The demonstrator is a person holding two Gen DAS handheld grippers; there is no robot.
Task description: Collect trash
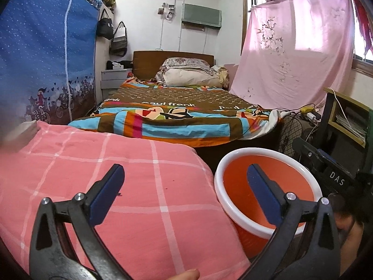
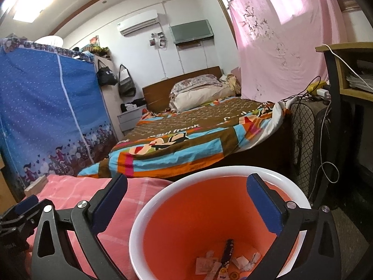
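Hovering over the pink checked quilt (image 1: 105, 186), the left gripper (image 1: 186, 179) was spread wide with nothing between its pads, likely scanning a surface that showed no litter. To its right, the orange wastebasket (image 2: 163, 205) sat against the quilt edge; the right gripper (image 2: 186, 193) hung above its mouth, fully open and empty, crumpled wrappers (image 2: 223, 263) lying at the bottom.

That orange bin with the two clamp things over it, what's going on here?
A person is collecting trash in a bedroom with a hand-held gripper in each hand. The right gripper hangs open over the orange bin, where paper scraps and a dark wrapper lie at the bottom. The left gripper is open and empty too, between the pink checked quilt and the bin.
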